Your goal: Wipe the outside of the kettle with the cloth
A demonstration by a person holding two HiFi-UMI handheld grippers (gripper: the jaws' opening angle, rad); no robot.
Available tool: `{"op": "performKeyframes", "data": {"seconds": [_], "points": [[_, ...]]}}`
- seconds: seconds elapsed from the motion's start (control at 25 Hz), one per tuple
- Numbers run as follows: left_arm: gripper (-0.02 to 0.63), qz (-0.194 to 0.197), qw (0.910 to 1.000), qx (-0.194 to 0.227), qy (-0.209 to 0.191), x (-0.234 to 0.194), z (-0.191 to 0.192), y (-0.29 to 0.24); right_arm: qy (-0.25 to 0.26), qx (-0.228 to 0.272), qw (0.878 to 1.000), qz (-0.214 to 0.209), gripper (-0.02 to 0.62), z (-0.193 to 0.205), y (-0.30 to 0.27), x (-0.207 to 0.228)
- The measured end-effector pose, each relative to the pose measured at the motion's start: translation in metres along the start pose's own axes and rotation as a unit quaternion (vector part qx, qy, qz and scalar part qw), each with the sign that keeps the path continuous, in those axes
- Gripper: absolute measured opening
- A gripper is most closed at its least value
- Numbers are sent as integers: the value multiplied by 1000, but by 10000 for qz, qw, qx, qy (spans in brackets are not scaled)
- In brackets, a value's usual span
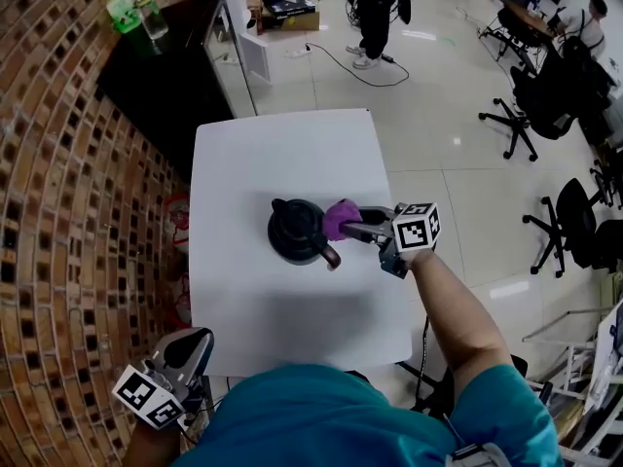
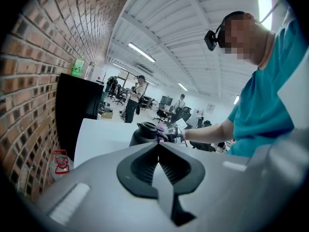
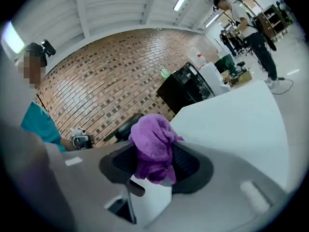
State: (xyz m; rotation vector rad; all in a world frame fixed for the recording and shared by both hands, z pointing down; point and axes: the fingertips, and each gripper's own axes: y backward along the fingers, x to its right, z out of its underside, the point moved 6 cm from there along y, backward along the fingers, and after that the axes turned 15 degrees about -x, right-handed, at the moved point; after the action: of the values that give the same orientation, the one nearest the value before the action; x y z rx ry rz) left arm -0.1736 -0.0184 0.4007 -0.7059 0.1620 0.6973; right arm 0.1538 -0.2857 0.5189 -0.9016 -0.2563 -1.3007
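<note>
Right gripper [image 1: 358, 224] was pinching the purple cloth [image 1: 341, 218], its jaws clamped on the bunched fabric. In the right gripper view a wad of the cloth [image 3: 152, 139] bulged up and forward between the dark pads. From the head view the cloth was pressed against the right side of the black kettle [image 1: 295, 230], just above its handle. The kettle stood upright near the middle of the white table [image 1: 292, 154], lid on. In the right gripper view a dark shape behind the cloth was probably the kettle's body, though the fabric hid most of it.

The left gripper [image 1: 185, 353] hung off the table's near left corner, well apart from the kettle and close to the person's teal shirt [image 1: 331, 416]. Its own view showed the jaws pressed together with nothing between them, and beyond them the kettle [image 2: 145, 132] on the table with the right gripper and cloth at its side.

A brick wall [image 1: 58, 163] ran along the left of the table. Past the table's far end stood a black cabinet [image 1: 175, 66] with a green bottle [image 1: 122, 10] on top. A person [image 1: 375, 8] stood further off on the pale floor, and black office chairs [image 1: 569, 222] were scattered to the right.
</note>
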Motion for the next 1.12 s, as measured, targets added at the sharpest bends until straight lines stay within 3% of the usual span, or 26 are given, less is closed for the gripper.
{"op": "performKeyframes", "data": {"seconds": [0.16,0.36,0.48,0.56,0.64,0.68,0.8,0.88,0.96,1.08,1.12], "points": [[0,-118,9999,-54,80,-1,7,5,-413,36,9991,76,184,19,-15,28],[0,-193,9995,-64,235,-5,15,8,-344,-521,9941,882,181,43,-33,51],[0,-192,9995,-39,250,-6,16,9,259,-1460,9719,1830,181,55,-46,58],[0,-175,9996,14,235,-6,14,9,590,-1925,9544,2206,179,56,-48,58],[0,-151,9996,126,196,-6,9,13,631,-1793,9507,2449,181,36,-32,53],[0,-152,9995,201,181,-7,6,15,650,-1528,9545,2476,181,16,-19,44],[0,-222,9988,412,172,-16,3,24,1082,-701,9701,2057,181,-64,5,-15],[0,-273,9983,483,188,-22,3,29,1667,-751,9679,1725,181,-103,-5,-62],[0,-280,9980,526,194,-25,5,32,2320,-1267,9500,1660,181,-118,-32,-97],[0,-237,9980,563,141,-25,5,34,3076,-2134,9051,2015,181,-113,-73,-116],[0,-227,9980,574,128,-25,5,34,3183,-2304,8952,2104,181,-109,-82,-117]]}}
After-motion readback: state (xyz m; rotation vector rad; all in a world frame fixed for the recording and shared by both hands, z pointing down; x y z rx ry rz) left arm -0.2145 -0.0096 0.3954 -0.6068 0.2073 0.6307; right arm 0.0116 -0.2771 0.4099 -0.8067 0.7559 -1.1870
